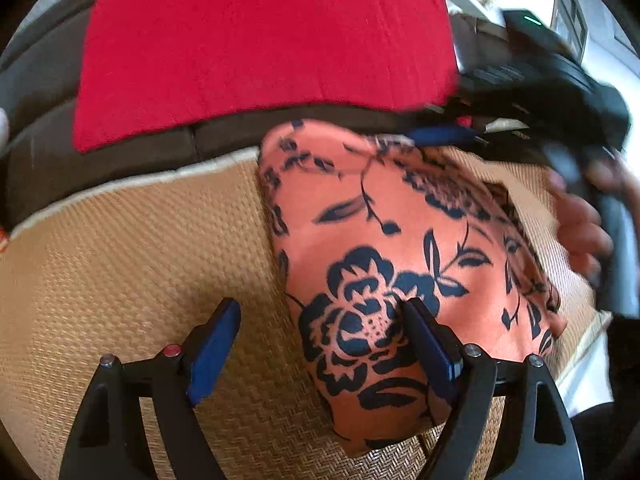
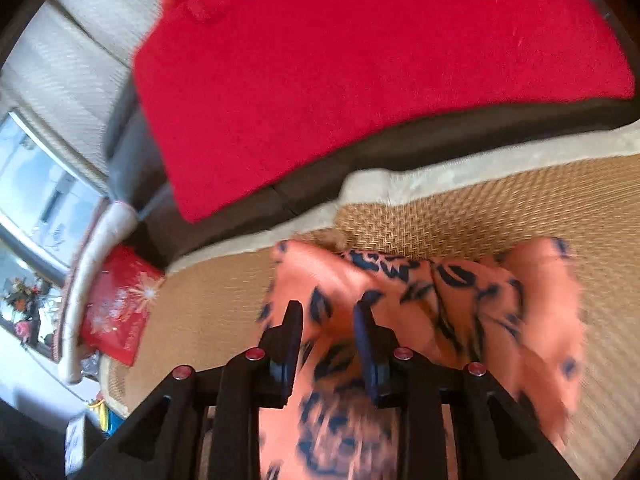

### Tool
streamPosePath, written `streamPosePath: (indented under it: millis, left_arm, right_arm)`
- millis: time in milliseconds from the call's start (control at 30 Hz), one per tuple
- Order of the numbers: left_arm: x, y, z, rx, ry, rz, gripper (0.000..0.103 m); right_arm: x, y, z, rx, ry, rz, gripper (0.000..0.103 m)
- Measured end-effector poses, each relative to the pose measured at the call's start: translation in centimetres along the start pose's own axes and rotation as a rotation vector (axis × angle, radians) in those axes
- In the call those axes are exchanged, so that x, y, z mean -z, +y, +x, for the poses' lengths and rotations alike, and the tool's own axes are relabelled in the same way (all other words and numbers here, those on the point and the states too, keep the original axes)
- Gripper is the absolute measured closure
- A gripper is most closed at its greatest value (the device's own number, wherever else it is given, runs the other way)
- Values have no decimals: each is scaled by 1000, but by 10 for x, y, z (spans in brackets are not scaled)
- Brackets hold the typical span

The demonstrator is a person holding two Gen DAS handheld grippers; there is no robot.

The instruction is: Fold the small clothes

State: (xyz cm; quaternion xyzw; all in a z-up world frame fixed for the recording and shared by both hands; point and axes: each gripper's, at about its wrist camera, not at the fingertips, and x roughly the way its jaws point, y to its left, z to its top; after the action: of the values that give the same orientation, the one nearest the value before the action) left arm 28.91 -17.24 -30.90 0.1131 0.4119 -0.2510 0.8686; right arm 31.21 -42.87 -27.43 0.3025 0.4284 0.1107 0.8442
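You've got the small orange cloth with the dark blue flower print lying on the woven tan mat, and it looks part-folded already, narrow and doubled over, with a bunched flap on the side nearest the mat's pale edge. I'd guess at least one more fold plus smoothing is left.

Your left gripper is wide open, one finger over the cloth's edge, nothing pinched. Your right gripper has jaws only partway apart, with cloth showing between them; too blurry to tell if it's pinching.

The flat red fabric beyond the mat looks untouched. No readable writing anywhere.
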Motion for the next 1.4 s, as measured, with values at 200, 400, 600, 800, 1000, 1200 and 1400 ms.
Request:
streamPosePath:
  millis: [200,400,600,800,1000,1200,1400]
  left_arm:
    - [3,-10,3,-85,25,39,18]
    - [8,-20,8,-127,23,78,18]
    - [8,-20,8,-133,20,70,18]
    - [9,-22,7,-128,21,73,18]
    - [7,-21,10,-127,21,69,18]
    - [5,-22,7,-133,8,59,18]
    - [-5,-16,-2,-110,-35,3,18]
  right_arm:
    - [51,-7,-48,-7,24,-24,73]
    - [84,-33,-30,48,111,56,73]
    - [88,-30,-53,41,42,35,73]
    - [91,-42,-36,45,84,51,72]
    - [89,-39,-36,37,86,45,72]
    - [84,-40,-42,24,52,34,72]
    - [76,-63,-68,26,-90,119,23]
